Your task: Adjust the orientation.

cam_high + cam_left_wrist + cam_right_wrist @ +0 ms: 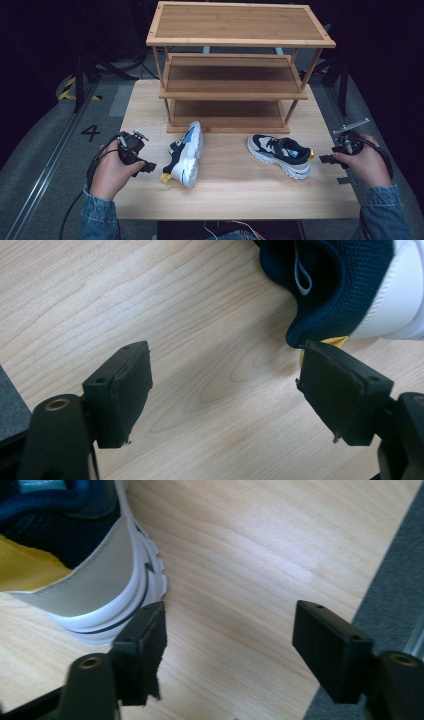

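Two navy, white and yellow sneakers lie on the wooden table (225, 190). The left sneaker (186, 154) rests on its side, sole to the right. The right sneaker (280, 154) stands upright, heel toward the right. My left gripper (148, 167) sits just left of the left sneaker's yellow heel, jaws open with only bare wood between them. In the left gripper view (225, 390) the navy heel (340, 285) is just beyond the right jaw. My right gripper (325, 159) is open beside the right sneaker's heel; in the right gripper view (230, 650) that heel (95, 585) lies ahead of the left jaw.
A three-tier wooden shoe rack (235, 75) stands at the back of the table with bare shelves. The table's right edge and grey floor (395, 570) lie close to my right gripper. Grey floor with a painted number (91, 132) lies to the left.
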Tool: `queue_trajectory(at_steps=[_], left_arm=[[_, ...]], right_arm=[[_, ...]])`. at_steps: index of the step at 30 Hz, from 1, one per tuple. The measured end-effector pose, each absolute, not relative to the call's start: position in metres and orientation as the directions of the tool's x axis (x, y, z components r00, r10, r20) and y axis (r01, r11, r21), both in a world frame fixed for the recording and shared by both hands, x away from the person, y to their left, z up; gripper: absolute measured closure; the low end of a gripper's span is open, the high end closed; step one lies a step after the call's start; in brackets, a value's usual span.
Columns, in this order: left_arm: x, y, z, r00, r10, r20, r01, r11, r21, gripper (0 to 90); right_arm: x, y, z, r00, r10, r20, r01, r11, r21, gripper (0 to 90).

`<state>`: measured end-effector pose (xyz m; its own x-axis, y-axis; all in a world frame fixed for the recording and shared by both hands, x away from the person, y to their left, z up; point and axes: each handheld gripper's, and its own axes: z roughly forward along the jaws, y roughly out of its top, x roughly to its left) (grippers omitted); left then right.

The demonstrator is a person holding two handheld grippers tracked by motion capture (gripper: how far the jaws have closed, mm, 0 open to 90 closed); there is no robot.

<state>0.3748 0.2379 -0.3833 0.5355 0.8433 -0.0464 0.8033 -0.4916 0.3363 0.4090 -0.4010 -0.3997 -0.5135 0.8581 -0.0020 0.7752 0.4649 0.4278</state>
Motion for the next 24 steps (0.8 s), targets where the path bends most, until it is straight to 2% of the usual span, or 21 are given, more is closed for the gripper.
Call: queue_trajectory(at_steps=[8, 10, 14, 15, 21, 24], left_arm=[[0.375, 0.235, -0.381, 0.529, 0.848, -0.031, 0.798, -0.485, 0.359, 22.2], [0.373, 0.233, -0.376, 0.536, 0.844, -0.026, 0.789, -0.489, 0.372, 23.4], [0.37, 0.23, -0.371, 0.574, 0.818, -0.04, 0.763, -0.517, 0.388, 31.3], [0.369, 0.229, -0.371, 0.577, 0.816, -0.036, 0.761, -0.521, 0.386, 29.8], [0.368, 0.227, -0.369, 0.583, 0.812, -0.035, 0.759, -0.528, 0.381, 30.0], [0.368, 0.221, -0.368, 0.597, 0.801, -0.055, 0.751, -0.533, 0.391, 33.0]], right_arm=[[0.409, -0.403, -0.402, -0.489, 0.872, -0.009, 0.779, 0.442, 0.444, 28.7], [0.41, -0.404, -0.402, -0.489, 0.873, 0.002, 0.778, 0.434, 0.454, 29.7], [0.41, -0.403, -0.402, -0.522, 0.853, 0.005, 0.758, 0.462, 0.46, 37.3], [0.409, -0.403, -0.403, -0.526, 0.851, 0.011, 0.754, 0.46, 0.468, 39.9], [0.408, -0.405, -0.401, -0.523, 0.852, 0.016, 0.751, 0.452, 0.482, 41.2], [0.408, -0.405, -0.401, -0.516, 0.855, 0.045, 0.741, 0.42, 0.524, 40.8]])
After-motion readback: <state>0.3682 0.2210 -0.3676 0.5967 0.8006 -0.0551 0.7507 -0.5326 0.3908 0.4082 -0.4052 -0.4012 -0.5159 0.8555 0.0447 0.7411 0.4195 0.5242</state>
